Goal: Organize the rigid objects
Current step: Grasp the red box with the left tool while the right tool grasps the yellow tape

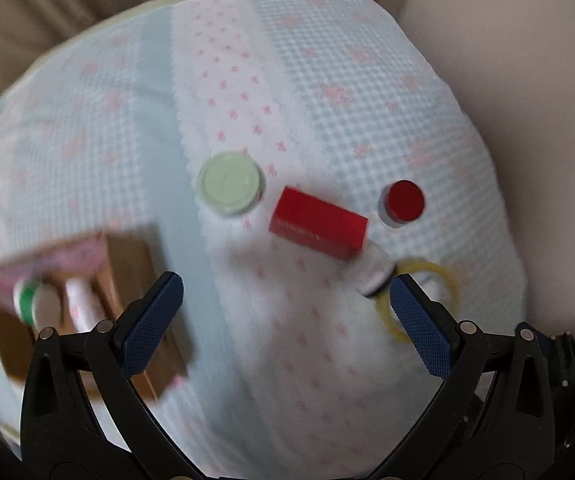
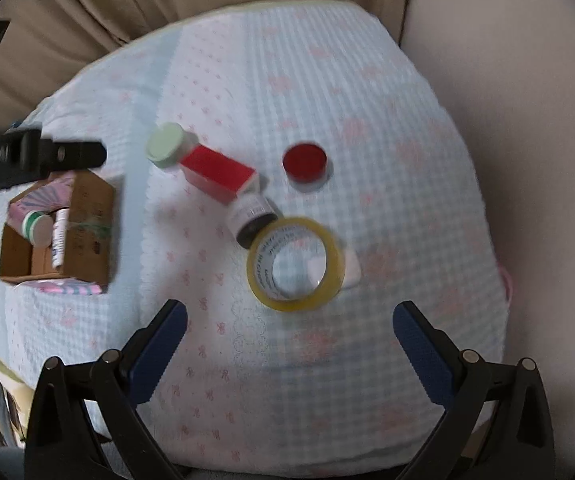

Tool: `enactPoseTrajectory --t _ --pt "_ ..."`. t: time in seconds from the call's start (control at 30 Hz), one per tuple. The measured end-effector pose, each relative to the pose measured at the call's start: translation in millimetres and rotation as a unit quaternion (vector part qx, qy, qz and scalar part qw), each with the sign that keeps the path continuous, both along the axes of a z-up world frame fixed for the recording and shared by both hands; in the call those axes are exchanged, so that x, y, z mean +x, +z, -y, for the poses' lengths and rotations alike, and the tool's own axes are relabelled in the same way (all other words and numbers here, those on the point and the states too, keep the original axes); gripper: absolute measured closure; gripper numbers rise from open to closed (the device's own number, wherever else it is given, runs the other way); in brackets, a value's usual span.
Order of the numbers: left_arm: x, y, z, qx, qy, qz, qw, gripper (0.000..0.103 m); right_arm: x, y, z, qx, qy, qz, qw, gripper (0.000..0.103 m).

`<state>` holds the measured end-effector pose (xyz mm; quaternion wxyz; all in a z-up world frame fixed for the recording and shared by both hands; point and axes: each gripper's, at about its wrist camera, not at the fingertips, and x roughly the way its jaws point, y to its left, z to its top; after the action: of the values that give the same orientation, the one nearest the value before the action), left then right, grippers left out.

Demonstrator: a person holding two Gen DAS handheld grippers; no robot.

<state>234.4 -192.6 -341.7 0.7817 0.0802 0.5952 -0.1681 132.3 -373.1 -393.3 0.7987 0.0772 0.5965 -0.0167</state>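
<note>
Tape roll (image 2: 295,264) lies ahead of right gripper's (image 2: 290,326) spread fingers.

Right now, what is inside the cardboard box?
The cardboard box holds a white bottle with a green band and a slim white tube. Its walls and those items hide the box floor.

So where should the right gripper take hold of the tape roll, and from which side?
The tape roll lies flat with its hole up, just ahead of the open right gripper. Come from above, one finger in the hole and one outside, on the near rim. The far rim seems to touch the small bottle, so a grip there would likely knock it.
</note>
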Motion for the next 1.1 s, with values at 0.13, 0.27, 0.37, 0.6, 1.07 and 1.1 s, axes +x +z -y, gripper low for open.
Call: enactPoseTrajectory --t 0.13,0.27,0.37,0.6,1.07,1.1 --pt "13 -31 33 0.052 -0.141 0.038 0.9879 0.000 6 -35 -8 -0.020 -0.007 -0.014 1.000 0.000" --pt "6 -63 63 0.096 -0.312 0.079 0.9418 0.000 7 -60 -20 -0.069 -0.003 -0.004 0.998 0.000" --pt "-5 -87 79 0.112 -0.431 0.094 0.8904 0.000 8 -77 -34 -0.129 0.026 0.013 0.991 0.000" --pt "-17 -129 97 0.135 -0.603 0.109 0.7785 0.008 12 -106 -48 -0.222 0.105 0.063 0.967 0.000" --pt "-17 -157 108 0.140 -0.667 0.078 0.7272 0.053 41 -125 -34 -0.179 0.155 0.079 0.968 0.006" --pt "-17 -156 107 0.140 -0.663 0.076 0.7313 0.053 43 -126 -33 -0.178 0.155 0.077 0.969 0.006"
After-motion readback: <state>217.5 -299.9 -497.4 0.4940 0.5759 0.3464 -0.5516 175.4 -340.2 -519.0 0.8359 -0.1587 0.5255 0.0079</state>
